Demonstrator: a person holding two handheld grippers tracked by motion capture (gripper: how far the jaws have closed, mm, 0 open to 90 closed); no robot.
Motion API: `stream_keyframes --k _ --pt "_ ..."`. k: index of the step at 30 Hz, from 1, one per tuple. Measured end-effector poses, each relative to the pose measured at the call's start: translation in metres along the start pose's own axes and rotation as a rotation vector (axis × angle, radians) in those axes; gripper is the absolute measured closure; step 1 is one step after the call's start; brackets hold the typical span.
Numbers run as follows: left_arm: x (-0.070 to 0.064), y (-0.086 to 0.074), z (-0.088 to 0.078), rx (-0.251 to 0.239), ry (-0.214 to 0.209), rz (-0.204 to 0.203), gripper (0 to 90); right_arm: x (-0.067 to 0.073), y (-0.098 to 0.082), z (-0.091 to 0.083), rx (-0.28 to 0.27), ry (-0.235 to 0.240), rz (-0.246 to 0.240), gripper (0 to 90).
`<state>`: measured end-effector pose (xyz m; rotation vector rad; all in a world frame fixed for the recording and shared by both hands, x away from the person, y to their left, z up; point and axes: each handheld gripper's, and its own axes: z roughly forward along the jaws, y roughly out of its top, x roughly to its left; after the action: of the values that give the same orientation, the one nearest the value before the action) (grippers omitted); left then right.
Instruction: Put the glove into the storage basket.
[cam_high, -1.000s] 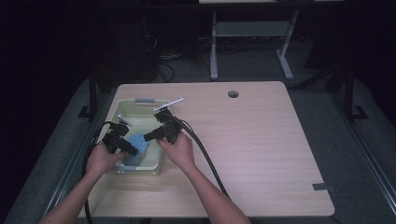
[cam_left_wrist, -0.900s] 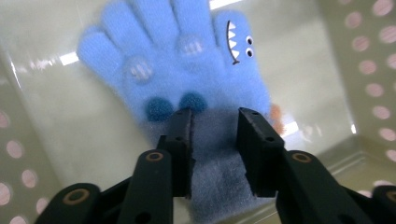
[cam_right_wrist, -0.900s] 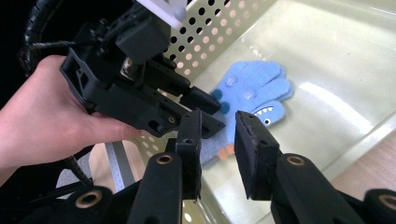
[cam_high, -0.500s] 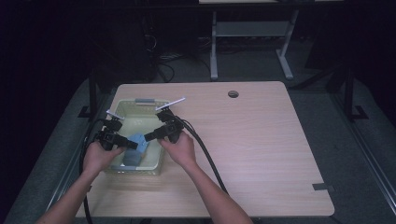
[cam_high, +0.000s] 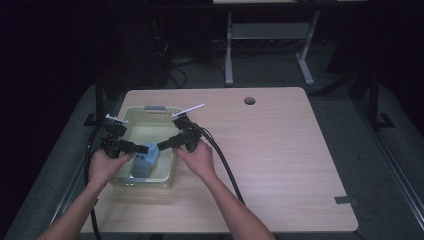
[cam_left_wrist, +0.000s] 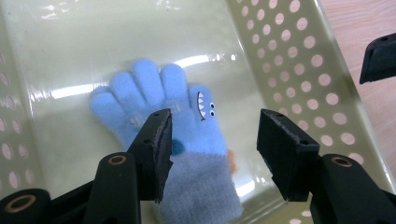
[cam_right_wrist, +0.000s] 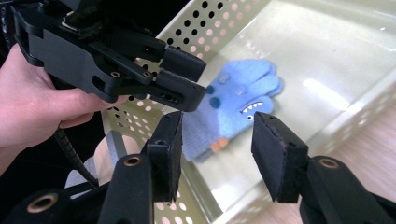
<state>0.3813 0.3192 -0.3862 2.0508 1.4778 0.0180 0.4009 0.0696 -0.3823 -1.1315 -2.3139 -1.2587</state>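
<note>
A small blue glove (cam_left_wrist: 163, 112) with a shark face and a grey cuff lies flat on the floor of a pale yellow perforated basket (cam_high: 170, 172); the glove (cam_high: 146, 159) sits toward the basket's near end. My left gripper (cam_left_wrist: 212, 140) hovers open just above the glove's cuff, nothing between its jaws. My right gripper (cam_right_wrist: 215, 140) is open too, over the basket's right rim, pointing at the glove (cam_right_wrist: 233, 105). In the high view the left gripper (cam_high: 131, 148) and right gripper (cam_high: 159, 146) flank the glove from either side.
The basket stands at the left side of a wooden table (cam_high: 280, 150). A round cable hole (cam_high: 249, 100) is near the table's far edge. Black cables (cam_high: 225, 165) trail from the grippers toward the near edge. A dark strip of tape (cam_high: 346, 201) lies at the near right.
Both hands have drawn slightly toward the near end of the basket and apart. The glove now lies on the basket floor between the open grippers.
</note>
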Motion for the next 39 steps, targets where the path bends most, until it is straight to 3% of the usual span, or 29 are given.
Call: stream_keyframes --k 15,27,36,39 --pt "-0.004 0.002 -0.005 -0.034 -0.011 0.005 41.3 -0.005 -0.001 -0.022 -0.036 -0.021 -0.009 46.7" --pt "-0.010 0.003 -0.013 -0.096 -0.044 0.020 37.7 -0.010 -0.005 -0.046 -0.051 -0.049 -0.013 40.7" --pt "-0.015 0.003 -0.013 -0.125 -0.055 0.005 34.3 -0.015 -0.007 -0.062 -0.074 -0.043 -0.001 38.4" --pt "-0.020 0.005 -0.014 -0.133 -0.057 0.021 32.7 -0.017 -0.007 -0.066 -0.074 -0.048 -0.011 37.7"
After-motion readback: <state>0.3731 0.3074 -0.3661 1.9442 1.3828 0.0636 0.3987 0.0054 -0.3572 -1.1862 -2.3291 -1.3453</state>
